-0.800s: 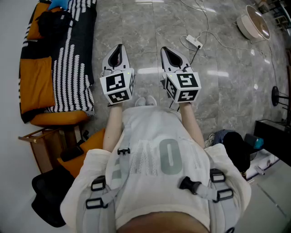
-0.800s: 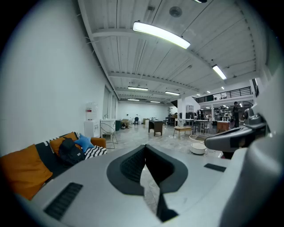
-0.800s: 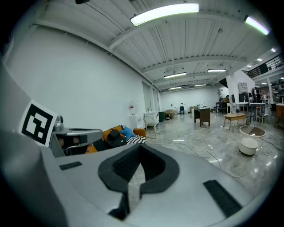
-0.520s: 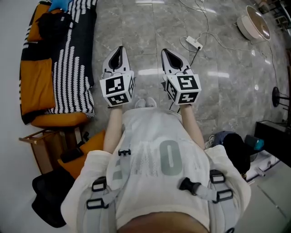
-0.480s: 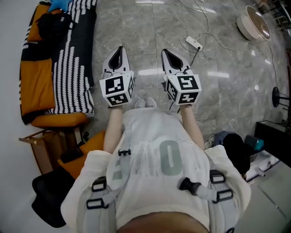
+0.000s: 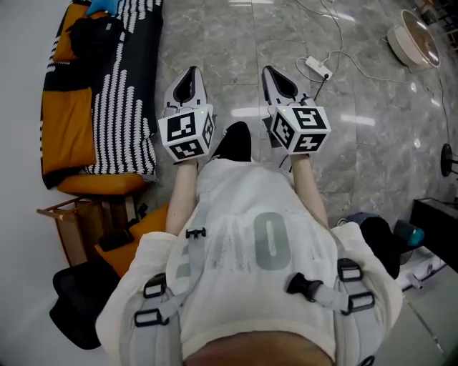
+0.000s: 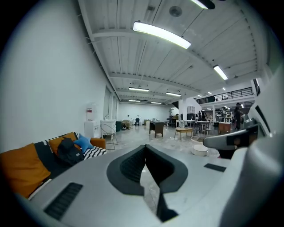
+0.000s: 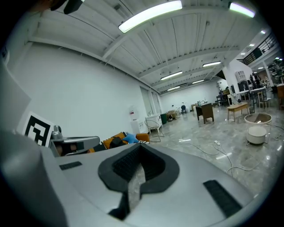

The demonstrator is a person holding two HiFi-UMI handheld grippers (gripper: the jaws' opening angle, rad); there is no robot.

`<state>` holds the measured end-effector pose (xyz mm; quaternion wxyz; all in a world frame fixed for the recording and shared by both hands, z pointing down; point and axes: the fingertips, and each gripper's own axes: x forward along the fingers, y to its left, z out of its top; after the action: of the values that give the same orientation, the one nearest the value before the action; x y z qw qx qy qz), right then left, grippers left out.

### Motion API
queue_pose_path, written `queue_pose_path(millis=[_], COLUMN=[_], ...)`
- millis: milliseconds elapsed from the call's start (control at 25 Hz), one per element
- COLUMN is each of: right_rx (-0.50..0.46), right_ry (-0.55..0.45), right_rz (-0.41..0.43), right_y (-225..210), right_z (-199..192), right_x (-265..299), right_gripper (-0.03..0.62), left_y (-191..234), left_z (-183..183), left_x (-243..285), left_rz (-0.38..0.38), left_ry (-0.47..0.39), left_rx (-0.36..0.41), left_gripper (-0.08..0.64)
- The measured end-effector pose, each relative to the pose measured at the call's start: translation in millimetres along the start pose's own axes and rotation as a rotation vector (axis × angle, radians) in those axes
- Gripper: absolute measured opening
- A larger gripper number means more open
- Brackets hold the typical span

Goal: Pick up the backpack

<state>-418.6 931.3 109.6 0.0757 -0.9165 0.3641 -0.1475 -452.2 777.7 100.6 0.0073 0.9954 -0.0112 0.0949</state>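
Marble floor [image 6: 236, 43] spreads below. Left gripper [image 6: 187, 81] and right gripper [image 6: 278, 82] are pressed together, empty. The black backpack [image 6: 96, 36] lies on the sofa [image 6: 68, 121].

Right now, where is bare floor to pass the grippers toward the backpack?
Bare marble floor runs ahead between the striped blanket and the power strip; its cables crowd the right. The black backpack sits at the far end of the sofa.

**Backpack Rested on Sofa**

The black backpack [image 6: 99, 36] sat slumped and soft at the far end of the orange sofa [image 6: 68, 125], just beside a blue cushion [image 6: 101, 6] and next to the striped blanket [image 6: 127, 100].
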Motion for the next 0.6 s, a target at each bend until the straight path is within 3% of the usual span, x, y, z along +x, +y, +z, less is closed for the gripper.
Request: queue_pose_path(millis=[240,600], right_rx=[-0.027,-0.079], right_ry=[-0.003,0.014], right_rz=[0.025,0.053], right_y=[-1,-19], right_z=[3,29], right_x=[35,124], right_gripper=[0.008,0.008], left_y=[25,67], left_z=[17,40], left_x=[41,141], left_rz=[-0.005,-0.012], left_ry=[-0.056,-0.068], left_rx=[0.003,-0.043], left_gripper=[0.020,0.020])
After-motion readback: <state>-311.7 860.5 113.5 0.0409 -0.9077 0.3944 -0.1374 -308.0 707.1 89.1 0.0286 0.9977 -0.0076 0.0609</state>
